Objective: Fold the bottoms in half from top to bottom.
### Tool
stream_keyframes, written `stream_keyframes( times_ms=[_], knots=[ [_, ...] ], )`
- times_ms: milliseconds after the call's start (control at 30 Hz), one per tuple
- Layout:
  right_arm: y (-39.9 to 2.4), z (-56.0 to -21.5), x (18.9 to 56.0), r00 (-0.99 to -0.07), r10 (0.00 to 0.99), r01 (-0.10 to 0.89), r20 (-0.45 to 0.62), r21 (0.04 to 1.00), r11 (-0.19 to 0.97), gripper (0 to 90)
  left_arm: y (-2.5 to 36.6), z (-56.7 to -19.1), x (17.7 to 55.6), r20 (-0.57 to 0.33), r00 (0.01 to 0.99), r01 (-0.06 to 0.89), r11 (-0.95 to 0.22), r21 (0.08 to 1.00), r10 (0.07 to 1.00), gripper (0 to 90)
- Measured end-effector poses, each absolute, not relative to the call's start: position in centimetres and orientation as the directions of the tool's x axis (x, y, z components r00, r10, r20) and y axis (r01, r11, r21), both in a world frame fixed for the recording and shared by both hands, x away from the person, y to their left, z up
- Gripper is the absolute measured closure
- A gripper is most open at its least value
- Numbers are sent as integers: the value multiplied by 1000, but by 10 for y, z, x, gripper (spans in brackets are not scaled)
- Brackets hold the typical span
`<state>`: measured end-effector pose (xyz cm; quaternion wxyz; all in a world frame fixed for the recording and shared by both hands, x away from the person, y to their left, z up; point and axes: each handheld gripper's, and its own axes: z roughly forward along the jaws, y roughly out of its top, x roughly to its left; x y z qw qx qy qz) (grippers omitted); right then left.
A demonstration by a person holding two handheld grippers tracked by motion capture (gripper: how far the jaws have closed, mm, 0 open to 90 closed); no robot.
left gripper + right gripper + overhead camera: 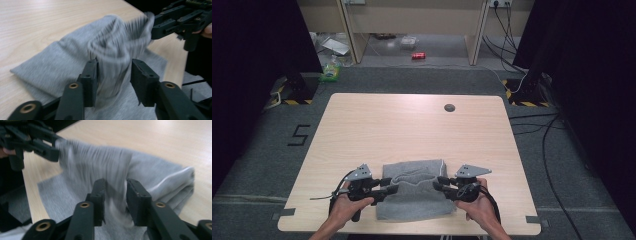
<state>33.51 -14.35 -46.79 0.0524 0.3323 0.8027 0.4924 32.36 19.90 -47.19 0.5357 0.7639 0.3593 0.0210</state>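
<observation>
Both claws [384, 189] [438, 184] part-open, grey cloth [417, 187] slack between each claw's jaws.

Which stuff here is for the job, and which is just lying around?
For the job:
- grey cloth, bunched on the table
- left gripper, cloth between its jaws
- right gripper, cloth between its jaws

Just lying about:
- red can on the floor
- green packet on the floor
- cables beside the table

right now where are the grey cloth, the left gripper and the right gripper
grey cloth [412, 202], high view, flat front part
left gripper [388, 186], high view, between its jaw tips
right gripper [438, 184], high view, between its jaw tips
</observation>
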Motion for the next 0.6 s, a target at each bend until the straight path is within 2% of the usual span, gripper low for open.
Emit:
stream_keyframes(
  times_ms=[100, 200, 300, 600],
  knots=[
    [-149, -458, 335, -764, 592, 478, 256, 842, 252, 636, 199, -462, 324, -364, 746, 517, -141, 844, 558, 510],
    [-153, -453, 338, -761, 603, 469, 241, 846, 253, 630, 198, -454, 330, -348, 739, 505, -131, 853, 577, 468],
    [-151, -455, 342, -757, 607, 478, 241, 837, 265, 628, 196, -456, 338, -351, 720, 516, -123, 848, 599, 465],
    [-125, -469, 343, -780, 595, 478, 192, 796, 370, 586, 176, -483, 329, -287, 723, 535, -247, 808, 628, 420]
  ],
)
